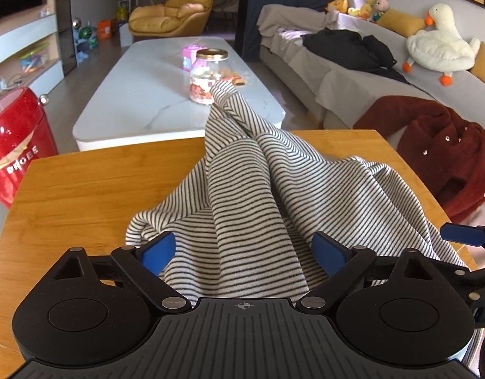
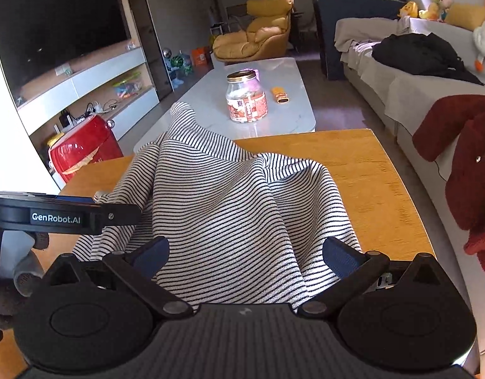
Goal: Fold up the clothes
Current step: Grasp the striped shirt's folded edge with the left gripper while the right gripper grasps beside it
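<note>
Near us, left gripper (image 1: 242,252) and right gripper (image 2: 247,254): fingers spread wide, striped garment (image 1: 242,170) between them, unpinched. Garment heaped, peaked, on wooden surface (image 1: 84,189). We judge: spreading flat needed before folding.

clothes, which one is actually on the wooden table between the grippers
The striped garment: it is draped in a heap on the wooden table. The dark red coat and the black garment both lie on the sofa.
</note>
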`<state>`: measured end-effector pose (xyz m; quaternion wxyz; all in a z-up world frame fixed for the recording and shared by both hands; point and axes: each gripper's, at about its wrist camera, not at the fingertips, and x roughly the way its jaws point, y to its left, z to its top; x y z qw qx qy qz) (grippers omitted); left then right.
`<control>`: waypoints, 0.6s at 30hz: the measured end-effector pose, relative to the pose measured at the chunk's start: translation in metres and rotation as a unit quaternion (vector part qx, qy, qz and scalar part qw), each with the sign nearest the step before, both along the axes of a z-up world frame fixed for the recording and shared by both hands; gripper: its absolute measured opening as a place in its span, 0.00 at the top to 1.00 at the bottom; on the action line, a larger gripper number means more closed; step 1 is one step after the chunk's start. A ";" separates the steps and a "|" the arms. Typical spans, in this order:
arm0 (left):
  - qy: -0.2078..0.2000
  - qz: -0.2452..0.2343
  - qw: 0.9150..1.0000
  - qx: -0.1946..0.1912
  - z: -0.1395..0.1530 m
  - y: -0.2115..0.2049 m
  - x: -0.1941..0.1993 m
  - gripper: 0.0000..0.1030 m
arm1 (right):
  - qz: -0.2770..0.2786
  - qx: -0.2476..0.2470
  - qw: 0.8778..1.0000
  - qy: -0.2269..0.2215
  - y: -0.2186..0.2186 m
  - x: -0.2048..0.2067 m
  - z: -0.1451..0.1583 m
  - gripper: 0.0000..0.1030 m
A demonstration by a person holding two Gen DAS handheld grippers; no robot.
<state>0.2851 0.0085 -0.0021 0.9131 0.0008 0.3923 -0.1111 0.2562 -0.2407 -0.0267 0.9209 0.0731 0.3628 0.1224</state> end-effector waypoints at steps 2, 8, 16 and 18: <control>0.010 -0.015 1.000 0.011 -0.005 -0.004 0.006 0.29 | 0.006 -0.015 1.000 0.010 0.005 0.009 -0.004 0.00; 0.010 -0.040 0.998 0.041 -0.011 0.006 0.008 0.68 | 0.018 -0.044 0.998 0.036 0.014 0.017 -0.014 0.00; -0.118 0.058 0.988 0.078 0.040 0.064 0.027 0.94 | 0.001 -0.051 0.997 0.061 0.019 0.017 -0.016 0.00; -0.127 0.087 0.983 0.098 0.042 0.081 0.036 0.94 | 0.010 -0.075 0.995 0.066 0.027 0.016 -0.017 0.00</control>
